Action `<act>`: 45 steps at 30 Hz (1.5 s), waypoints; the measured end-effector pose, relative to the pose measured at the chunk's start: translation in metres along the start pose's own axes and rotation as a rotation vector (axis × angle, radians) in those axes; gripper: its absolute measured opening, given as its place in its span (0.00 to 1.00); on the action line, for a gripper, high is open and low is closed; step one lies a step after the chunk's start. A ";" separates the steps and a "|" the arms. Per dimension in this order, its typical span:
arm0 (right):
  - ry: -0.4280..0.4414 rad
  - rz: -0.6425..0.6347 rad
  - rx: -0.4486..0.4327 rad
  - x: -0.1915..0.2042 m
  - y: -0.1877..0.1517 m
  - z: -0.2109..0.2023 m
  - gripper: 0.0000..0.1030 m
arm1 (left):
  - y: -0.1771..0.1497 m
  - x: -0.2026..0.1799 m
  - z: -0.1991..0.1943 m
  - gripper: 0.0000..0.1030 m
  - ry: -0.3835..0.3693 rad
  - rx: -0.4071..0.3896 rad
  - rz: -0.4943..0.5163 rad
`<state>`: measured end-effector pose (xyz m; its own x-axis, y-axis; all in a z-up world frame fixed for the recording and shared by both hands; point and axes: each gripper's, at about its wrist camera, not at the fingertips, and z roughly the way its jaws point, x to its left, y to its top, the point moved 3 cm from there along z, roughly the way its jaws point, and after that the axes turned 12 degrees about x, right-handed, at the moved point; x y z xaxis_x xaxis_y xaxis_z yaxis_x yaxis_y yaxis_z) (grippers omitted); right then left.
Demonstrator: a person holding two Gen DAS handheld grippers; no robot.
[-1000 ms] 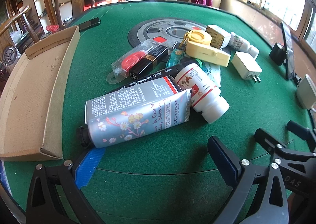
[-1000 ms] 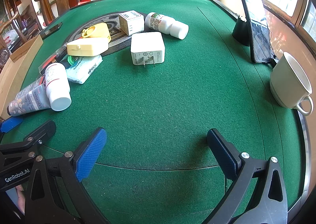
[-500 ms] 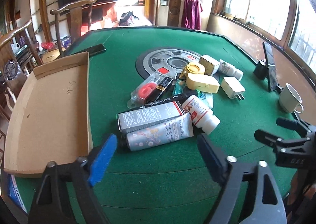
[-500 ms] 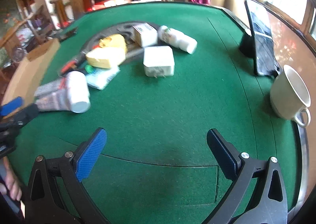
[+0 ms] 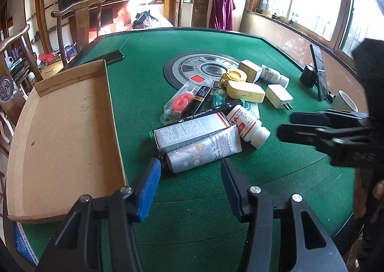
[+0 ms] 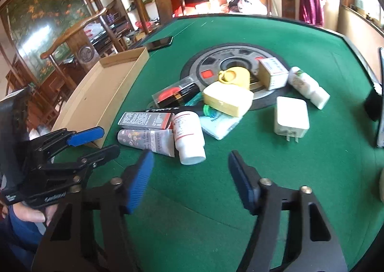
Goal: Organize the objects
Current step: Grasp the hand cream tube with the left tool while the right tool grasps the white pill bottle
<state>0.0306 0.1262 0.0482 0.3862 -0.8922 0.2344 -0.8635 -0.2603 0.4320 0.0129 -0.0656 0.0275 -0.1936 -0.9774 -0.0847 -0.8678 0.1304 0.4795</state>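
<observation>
A pile of small items lies mid-table on the green felt: a flowered grey tube (image 5: pixel 204 152), a grey box (image 5: pixel 192 131), a white pill bottle (image 5: pixel 248 125), a clear case with red inside (image 5: pixel 186 101), a yellow case (image 5: pixel 246 89), a white charger (image 5: pixel 279 97). An empty cardboard tray (image 5: pixel 64 128) sits at the left. My left gripper (image 5: pixel 189 180) is open, above the table just short of the tube. My right gripper (image 6: pixel 189 176) is open, above the felt near the pill bottle (image 6: pixel 188 137) and tube (image 6: pixel 146 140).
A black phone (image 5: pixel 112 56) lies beyond the tray. A tablet on a stand (image 5: pixel 318 73) and a white cup (image 5: pixel 344 104) are at the right edge. A round grey centre plate (image 5: pixel 204 69) is under part of the pile. Wooden chairs ring the table.
Both grippers have risen and pulled back from the table. The left one has turned so the tray fills its left side. The right one has swung left toward the pile.
</observation>
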 end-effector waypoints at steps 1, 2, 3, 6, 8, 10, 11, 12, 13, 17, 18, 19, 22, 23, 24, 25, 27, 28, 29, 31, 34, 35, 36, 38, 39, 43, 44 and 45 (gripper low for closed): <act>-0.001 -0.006 0.019 0.002 0.005 0.007 0.46 | 0.000 0.000 -0.001 0.51 0.001 0.001 0.004; 0.006 -0.011 0.030 0.003 0.009 0.012 0.46 | -0.001 0.001 -0.001 0.51 0.000 0.002 0.014; 0.008 -0.015 0.041 0.005 0.013 0.018 0.46 | -0.001 0.001 -0.002 0.51 -0.002 -0.001 0.022; 0.008 -0.042 0.067 0.012 0.022 0.032 0.46 | -0.001 0.001 -0.002 0.51 -0.011 0.000 0.056; -0.003 -0.047 0.087 0.014 0.027 0.041 0.46 | -0.001 0.000 0.000 0.51 -0.025 0.007 0.080; 0.000 -0.045 0.082 0.014 0.029 0.046 0.46 | 0.000 -0.001 0.003 0.51 -0.039 0.022 0.111; -0.004 -0.053 0.087 0.014 0.030 0.050 0.46 | 0.000 -0.002 0.004 0.51 -0.047 0.029 0.119; -0.010 -0.053 0.100 0.013 0.030 0.054 0.46 | 0.000 -0.004 0.007 0.51 -0.054 0.042 0.137; -0.010 -0.045 0.115 0.011 0.030 0.059 0.46 | 0.000 -0.005 0.008 0.51 -0.059 0.049 0.153; 0.002 -0.046 0.105 0.006 0.032 0.063 0.36 | 0.004 -0.013 0.010 0.51 -0.047 0.060 0.198; 0.005 -0.049 0.099 0.005 0.032 0.062 0.36 | 0.005 -0.013 0.012 0.51 -0.039 0.061 0.205; 0.010 -0.046 0.097 0.004 0.032 0.062 0.36 | 0.008 -0.013 0.013 0.51 -0.027 0.061 0.213; 0.017 -0.045 0.096 0.001 0.030 0.060 0.36 | 0.016 -0.016 0.020 0.51 -0.005 0.083 0.252; 0.027 -0.038 0.095 -0.001 0.029 0.060 0.36 | 0.018 -0.019 0.023 0.51 0.001 0.094 0.284; 0.033 -0.033 0.093 -0.002 0.028 0.059 0.36 | 0.020 -0.021 0.026 0.51 0.005 0.108 0.312; 0.037 -0.028 0.091 -0.003 0.028 0.059 0.36 | 0.021 -0.023 0.028 0.51 0.015 0.116 0.336; 0.048 -0.022 0.090 -0.006 0.025 0.057 0.36 | 0.024 -0.027 0.034 0.51 0.031 0.153 0.397; 0.050 -0.019 0.090 -0.007 0.025 0.056 0.36 | 0.025 -0.028 0.037 0.51 0.038 0.169 0.418; 0.052 -0.019 0.089 -0.007 0.025 0.057 0.36 | 0.026 -0.030 0.041 0.51 0.054 0.181 0.452; 0.053 -0.016 0.087 -0.006 0.025 0.057 0.36 | 0.028 -0.030 0.045 0.51 0.077 0.200 0.494; 0.054 -0.016 0.082 -0.006 0.025 0.056 0.36 | 0.026 -0.027 0.054 0.52 0.105 0.250 0.511; 0.057 -0.013 0.077 -0.007 0.025 0.054 0.36 | 0.024 -0.028 0.053 0.51 0.104 0.241 0.508; 0.057 -0.011 0.074 -0.008 0.025 0.052 0.36 | 0.022 -0.029 0.052 0.51 0.103 0.239 0.502; 0.056 -0.007 0.064 -0.010 0.024 0.048 0.36 | 0.016 -0.034 0.048 0.50 0.074 0.244 0.480; 0.059 -0.003 0.060 -0.011 0.025 0.047 0.36 | 0.014 -0.037 0.047 0.48 0.056 0.247 0.470; 0.048 0.005 0.059 -0.014 0.023 0.044 0.36 | 0.001 -0.052 0.041 0.33 0.013 0.266 0.424; 0.042 0.005 0.061 -0.014 0.023 0.044 0.36 | 0.001 -0.052 0.042 0.34 0.020 0.268 0.395; 0.039 0.006 0.061 -0.015 0.023 0.044 0.36 | 0.002 -0.052 0.043 0.34 0.020 0.270 0.377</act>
<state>-0.0097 0.1172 0.0161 0.3922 -0.8792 0.2707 -0.8835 -0.2780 0.3771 0.0016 -0.0074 -0.0043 -0.5117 -0.8563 0.0698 -0.8273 0.5130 0.2290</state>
